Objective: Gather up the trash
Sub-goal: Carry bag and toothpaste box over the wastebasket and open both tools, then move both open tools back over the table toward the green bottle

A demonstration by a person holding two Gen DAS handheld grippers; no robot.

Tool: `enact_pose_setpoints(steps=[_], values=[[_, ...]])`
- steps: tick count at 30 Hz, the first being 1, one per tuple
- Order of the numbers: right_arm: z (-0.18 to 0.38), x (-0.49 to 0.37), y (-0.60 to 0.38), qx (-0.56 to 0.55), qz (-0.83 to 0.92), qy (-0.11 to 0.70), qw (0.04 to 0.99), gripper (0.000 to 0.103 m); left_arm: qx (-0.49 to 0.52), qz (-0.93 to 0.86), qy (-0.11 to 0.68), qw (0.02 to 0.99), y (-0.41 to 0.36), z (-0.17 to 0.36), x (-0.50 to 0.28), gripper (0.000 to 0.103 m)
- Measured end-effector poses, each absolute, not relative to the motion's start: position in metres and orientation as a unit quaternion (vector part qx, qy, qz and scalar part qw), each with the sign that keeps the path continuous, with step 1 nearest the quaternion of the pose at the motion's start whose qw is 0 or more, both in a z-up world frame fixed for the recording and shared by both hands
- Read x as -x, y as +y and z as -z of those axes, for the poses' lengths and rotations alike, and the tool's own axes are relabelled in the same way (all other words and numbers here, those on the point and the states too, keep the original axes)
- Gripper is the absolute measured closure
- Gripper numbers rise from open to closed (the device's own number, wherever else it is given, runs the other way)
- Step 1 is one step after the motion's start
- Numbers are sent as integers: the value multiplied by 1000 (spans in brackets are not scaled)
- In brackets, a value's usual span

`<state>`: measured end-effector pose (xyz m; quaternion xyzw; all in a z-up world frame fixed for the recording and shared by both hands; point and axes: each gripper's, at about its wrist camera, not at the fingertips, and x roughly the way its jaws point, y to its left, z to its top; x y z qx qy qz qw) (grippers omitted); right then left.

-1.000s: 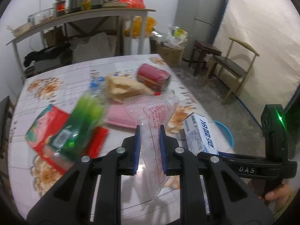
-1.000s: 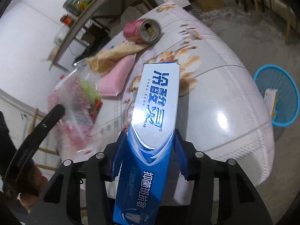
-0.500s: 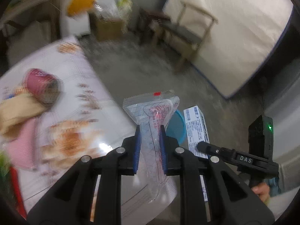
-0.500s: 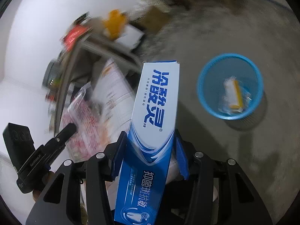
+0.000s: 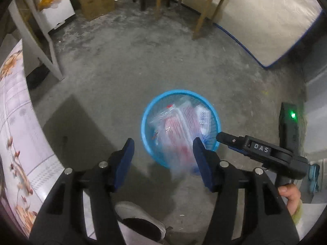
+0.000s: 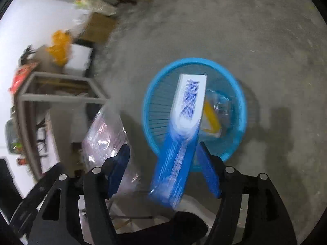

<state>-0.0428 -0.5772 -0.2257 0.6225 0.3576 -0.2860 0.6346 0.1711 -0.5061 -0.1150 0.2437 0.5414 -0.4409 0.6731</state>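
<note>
Both tongs, left (image 5: 163, 159) and right (image 6: 163, 169), had just spread, dropping the clear bag (image 5: 175, 134) and blue toothpaste box (image 6: 181, 134) over the blue basket (image 6: 241, 110); "DAS" showed on the right tongs.

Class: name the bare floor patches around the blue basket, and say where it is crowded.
Bare concrete floor lies between the blue basket, the chair and the cardboard box. The basket is crowded with wrappers.

Blurred clear plastic bag (image 5: 175, 134) and blue-white toothpaste box (image 6: 184, 126) over blue basket (image 6: 241, 94).
</note>
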Motion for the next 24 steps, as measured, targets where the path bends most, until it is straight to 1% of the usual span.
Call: enact_pose_setpoints(steps=[2,6,11,15,17,20,24], values=[[233,50,-566,-629,277,353,635,37,-239,448,541,670,-495,111,-172,47],[241,64,-541,-627,277,363,632,37,-255,455,501,691,-458,86,-172,47],[232,82,-513,-626,277,356,636,37,-224,466,481,708,-393,40,-173,45],[207,94,-485,-616,268,350,652,32,-195,475,456,727,-319,3,-162,40],[192,95,-476,-611,259,346,663,31,-175,469,438,747,-269,-16,-157,39],[161,96,-459,-599,241,333,687,29,-135,449,427,773,-193,-38,-152,38],[110,76,-435,-579,202,312,725,28,-87,399,406,818,-106,-54,-150,36]])
